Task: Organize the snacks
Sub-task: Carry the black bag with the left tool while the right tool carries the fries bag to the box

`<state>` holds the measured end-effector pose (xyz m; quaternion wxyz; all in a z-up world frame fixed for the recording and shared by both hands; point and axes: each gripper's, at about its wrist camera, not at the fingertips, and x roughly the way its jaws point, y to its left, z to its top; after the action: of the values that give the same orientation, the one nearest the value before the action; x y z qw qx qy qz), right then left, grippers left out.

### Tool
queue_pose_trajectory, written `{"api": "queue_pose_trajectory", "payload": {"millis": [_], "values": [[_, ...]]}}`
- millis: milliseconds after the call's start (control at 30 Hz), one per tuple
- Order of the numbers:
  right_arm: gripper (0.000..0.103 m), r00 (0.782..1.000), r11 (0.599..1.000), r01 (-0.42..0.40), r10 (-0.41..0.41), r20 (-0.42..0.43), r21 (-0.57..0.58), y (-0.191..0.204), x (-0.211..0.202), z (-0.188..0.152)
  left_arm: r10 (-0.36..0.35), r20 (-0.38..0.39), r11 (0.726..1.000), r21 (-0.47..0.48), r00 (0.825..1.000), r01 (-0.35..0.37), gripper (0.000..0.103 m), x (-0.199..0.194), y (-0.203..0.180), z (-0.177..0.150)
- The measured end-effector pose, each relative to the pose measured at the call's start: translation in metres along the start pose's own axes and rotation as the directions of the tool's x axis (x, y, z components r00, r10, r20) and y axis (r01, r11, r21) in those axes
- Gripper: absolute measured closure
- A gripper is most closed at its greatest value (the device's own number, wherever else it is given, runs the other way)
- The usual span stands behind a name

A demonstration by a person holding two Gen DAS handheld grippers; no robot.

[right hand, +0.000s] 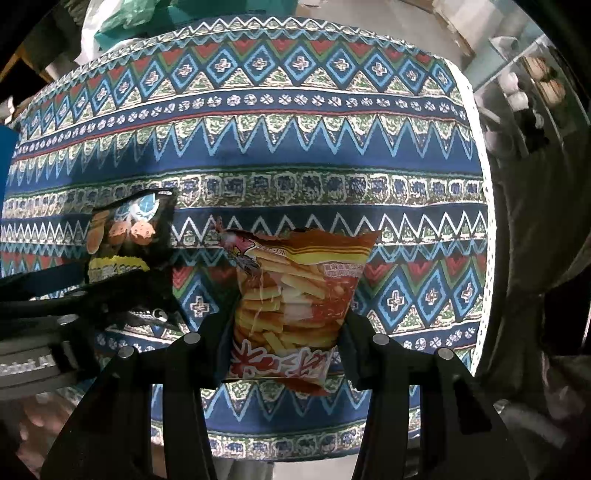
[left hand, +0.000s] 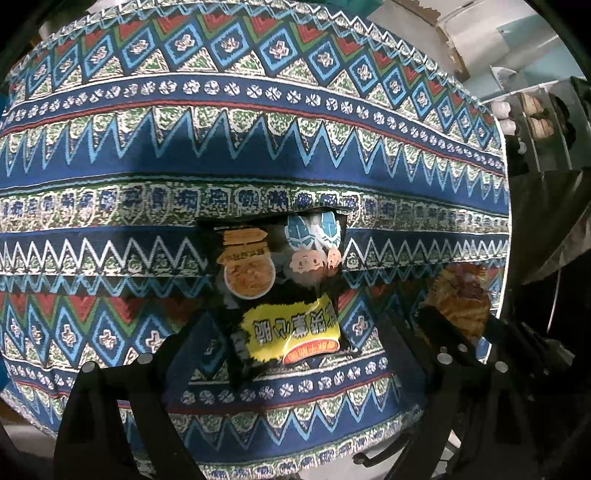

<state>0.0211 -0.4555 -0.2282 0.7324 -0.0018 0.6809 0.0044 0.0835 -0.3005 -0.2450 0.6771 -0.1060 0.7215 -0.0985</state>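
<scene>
A black snack bag (left hand: 284, 291) with a yellow label and cartoon faces lies on the patterned tablecloth (left hand: 258, 147). My left gripper (left hand: 288, 347) is wide open, its fingers either side of the bag's near end without pinching it. An orange-red bag of fries snack (right hand: 295, 306) sits between my right gripper's (right hand: 282, 350) fingers, which press on its lower sides. The black bag (right hand: 127, 236) and the left gripper's fingers (right hand: 110, 295) show at the left of the right wrist view. The orange bag (left hand: 458, 299) shows at the right of the left wrist view.
The round table's right edge (left hand: 504, 221) drops off toward a shelf with jars and white cups (left hand: 532, 114). Green and white plastic bags (right hand: 125, 18) lie beyond the table's far edge. A blue object (right hand: 5, 155) stands at the left.
</scene>
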Motion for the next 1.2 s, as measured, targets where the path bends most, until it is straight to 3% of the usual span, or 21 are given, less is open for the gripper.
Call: {"api": "queue_pose_trajectory", "payload": {"millis": [233, 367, 500, 733, 1200], "values": [[0.056, 1.0, 0.999, -0.021, 0.021, -0.009, 0.027, -0.012, 0.001, 0.0, 0.006, 0.017, 1.0, 0.003, 1.0, -0.006, 0.011, 0.009, 0.003, 0.004], [0.056, 1.0, 0.999, -0.024, 0.024, -0.012, 0.032, -0.019, 0.011, 0.011, 0.066, 0.058, 0.994, 0.087, 0.996, -0.071, 0.041, 0.003, 0.002, 0.006], [0.056, 0.999, 0.999, -0.032, 0.033, -0.011, 0.035, -0.009, 0.007, 0.013, 0.035, 0.058, 0.993, 0.111, 0.998, -0.042, 0.042, 0.0, 0.006, 0.006], [0.056, 0.999, 0.999, -0.047, 0.047, 0.015, 0.009, 0.015, -0.005, 0.017, 0.052, 0.081, 0.988, 0.139, 0.995, -0.063, 0.042, -0.016, 0.021, -0.001], [0.057, 0.988, 0.993, -0.094, 0.102, 0.112, -0.075, 0.073, -0.046, 0.06, 0.089, 0.22, 0.973, 0.19, 0.971, -0.132, 0.042, -0.097, 0.064, -0.007]]}}
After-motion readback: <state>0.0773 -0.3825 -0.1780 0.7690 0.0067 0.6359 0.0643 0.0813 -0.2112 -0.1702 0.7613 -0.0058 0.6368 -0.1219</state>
